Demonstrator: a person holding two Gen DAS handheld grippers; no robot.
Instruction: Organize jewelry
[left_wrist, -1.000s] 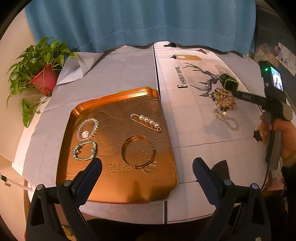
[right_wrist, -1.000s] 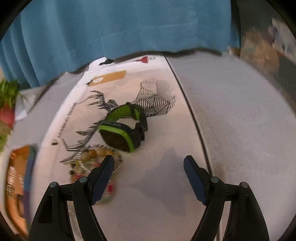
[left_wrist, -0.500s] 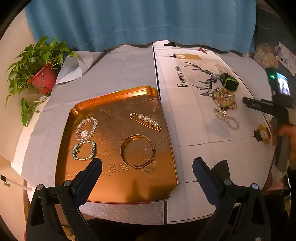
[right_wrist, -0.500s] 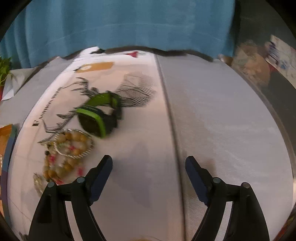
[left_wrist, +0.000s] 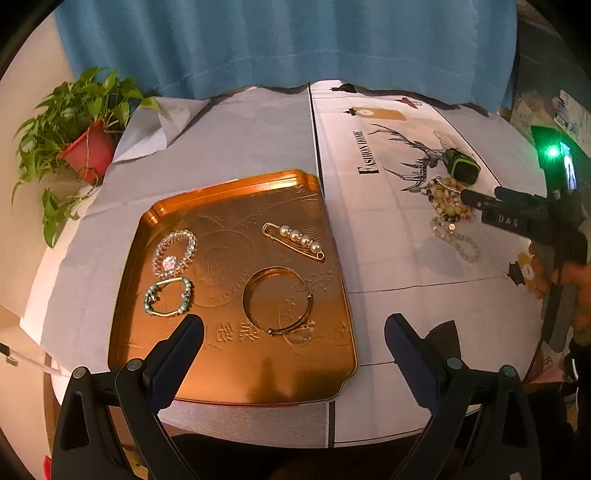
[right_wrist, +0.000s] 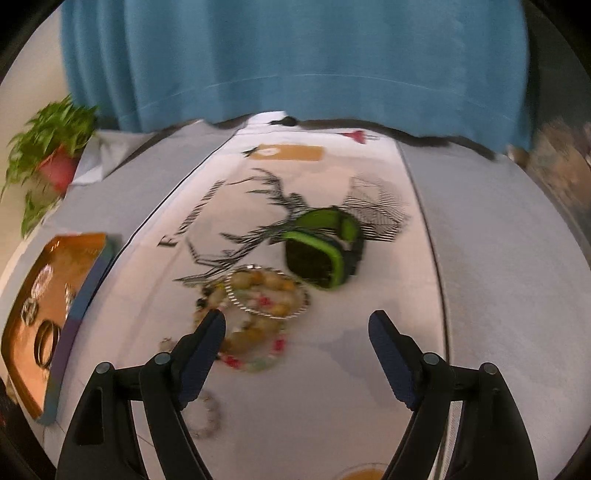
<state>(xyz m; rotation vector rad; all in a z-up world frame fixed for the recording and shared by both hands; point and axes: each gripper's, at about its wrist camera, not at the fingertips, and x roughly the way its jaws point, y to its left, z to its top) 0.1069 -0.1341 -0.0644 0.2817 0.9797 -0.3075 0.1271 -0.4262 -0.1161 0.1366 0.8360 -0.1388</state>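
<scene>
A copper tray lies under my left gripper, which hangs open and empty above its near edge. In the tray are a crystal bracelet, a green bead bracelet, a pearl pin and a gold bangle. To the right, on the printed cloth, lie a heap of bead bracelets with a twisted silver bangle on top, a green and black watch and a clear bead bracelet. My right gripper is open just above the heap's near side, holding nothing.
A potted plant stands at the table's far left corner. A blue curtain hangs behind the table. The deer-print cloth covers the right half. A person's hand holds the right gripper at the right edge.
The right gripper pulled away to the right, then swung back left toward the bead heap, which now sits centred before its fingers. The left gripper and the tray's pieces have not moved.
</scene>
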